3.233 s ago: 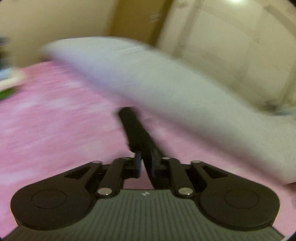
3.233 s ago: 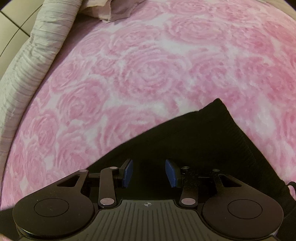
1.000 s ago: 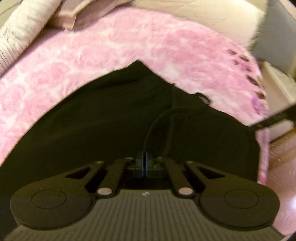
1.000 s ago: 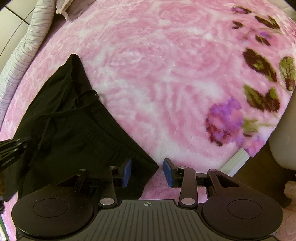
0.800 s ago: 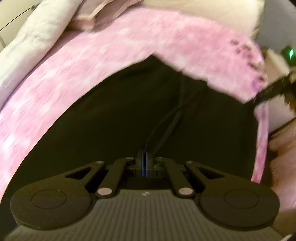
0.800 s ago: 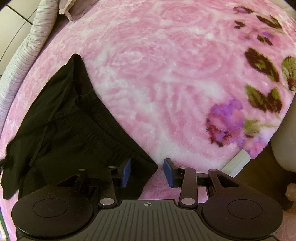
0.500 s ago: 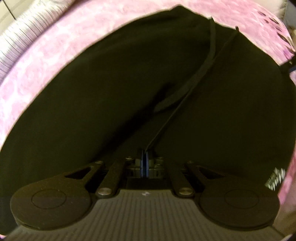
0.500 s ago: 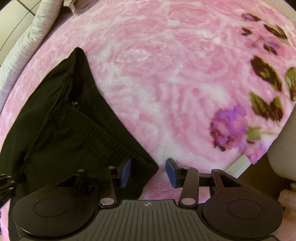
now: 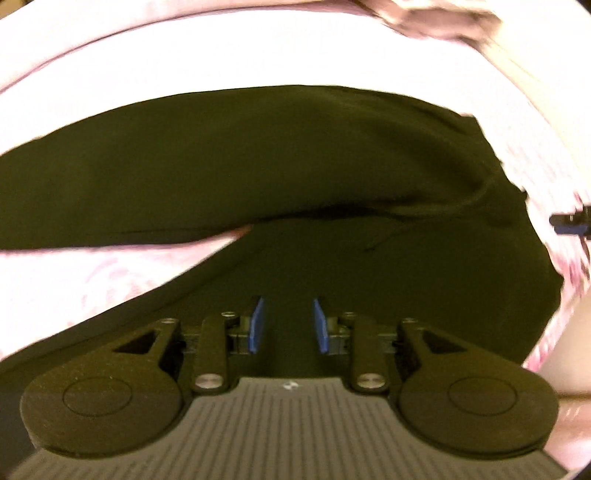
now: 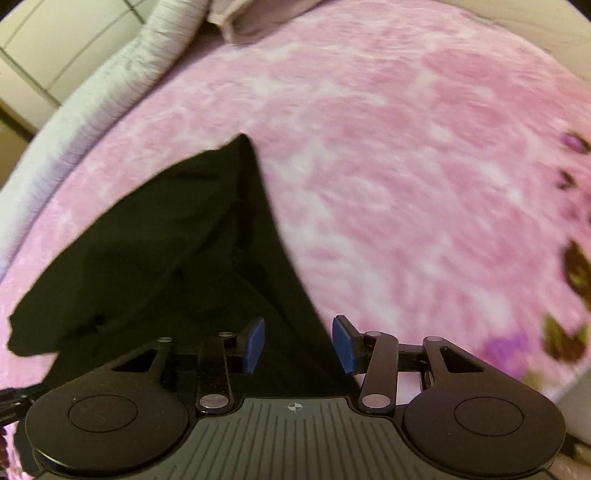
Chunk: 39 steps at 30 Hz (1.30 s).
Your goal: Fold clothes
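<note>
Fingers of the left gripper (image 9: 288, 325) stand apart and are opening, their blue pads (image 9: 257, 325) parted over dark cloth; nothing is pinched between them, though the fabric lies directly under the gap. Fingers of the right gripper (image 10: 298, 345) are likewise apart, blue pads (image 10: 254, 345) separated, with the near edge of the same cloth running through the gap between them; the pads do not press on it as far as the view shows.

Black garment (image 9: 295, 166) — the task's item — lies spread on a pink floral blanket (image 10: 388, 166). In the left wrist view it fills most of the frame as two overlapping layers: an upper fold across the middle and a lower layer reaching down to the gripper, with a thin drawstring (image 9: 476, 195) curling near the right side. A wedge of blanket shows between the two layers at the left. In the right wrist view the garment tapers to a point toward the far side and widens toward the gripper, its right edge slanting down to the fingers.

Beyond the garment — at the blanket's far left border — runs a pale ribbed bolster (image 10: 110, 85), and a mauve pillow (image 10: 251, 18) sits at the top. Dark leaf and purple flower motifs (image 10: 569, 295) mark the blanket's right margin. Both views are somewhat blurred.
</note>
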Tool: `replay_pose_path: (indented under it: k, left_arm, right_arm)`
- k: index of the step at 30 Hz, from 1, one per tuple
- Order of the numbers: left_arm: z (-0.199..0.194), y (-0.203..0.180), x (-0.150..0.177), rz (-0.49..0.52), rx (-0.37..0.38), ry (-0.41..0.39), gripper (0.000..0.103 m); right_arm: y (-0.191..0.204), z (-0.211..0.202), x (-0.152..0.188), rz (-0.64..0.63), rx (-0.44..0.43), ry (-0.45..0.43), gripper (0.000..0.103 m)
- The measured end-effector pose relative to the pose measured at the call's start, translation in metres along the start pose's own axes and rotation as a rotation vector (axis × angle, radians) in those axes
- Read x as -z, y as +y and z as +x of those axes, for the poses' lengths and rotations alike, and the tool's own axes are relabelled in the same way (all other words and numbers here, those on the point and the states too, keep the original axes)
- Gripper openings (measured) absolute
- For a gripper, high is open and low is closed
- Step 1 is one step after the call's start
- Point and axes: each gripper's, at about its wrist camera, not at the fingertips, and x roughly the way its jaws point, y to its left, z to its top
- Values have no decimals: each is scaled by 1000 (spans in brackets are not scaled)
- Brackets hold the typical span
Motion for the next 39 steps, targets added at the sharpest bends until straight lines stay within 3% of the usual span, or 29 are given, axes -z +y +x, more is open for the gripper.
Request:
replay_pose_path:
  k: [4, 13, 18, 20, 22, 25, 31, 35, 39]
  left_arm:
    - [-1, 17, -6, -67, 3, -28, 24]
    - [7, 33, -11, -115, 6, -30, 24]
    - [11, 51, -12, -186, 3, -25, 24]
    - [12, 55, -12, -211, 4, -28, 24]
    - [11, 58, -13, -225, 1, -33, 24]
    - [11, 60, -13, -223, -5, -35, 24]
    - [15, 56, -14, -210, -4, -25, 24]
    - [15, 59, -17, -210, 1, -23, 24]
    - [13, 64, -28, -200, 9, -34, 24]
  right_arm:
    - [0, 23, -21, -13, -81, -16, 30]
    - [-3, 80, -58, 89, -233, 12, 30]
    - [5, 99, -68, 105, -264, 32, 29]
    - [11, 98, -69, 50, -253, 12, 14]
    - [14, 91, -70, 12, -242, -30, 5]
    - [6, 76, -70, 42, -218, -121, 3]
    - [4, 92, -68, 67, -160, -70, 6]
    - [-1, 80, -74, 83, -157, -84, 19]
    - [-9, 71, -88, 94, -184, -101, 23]
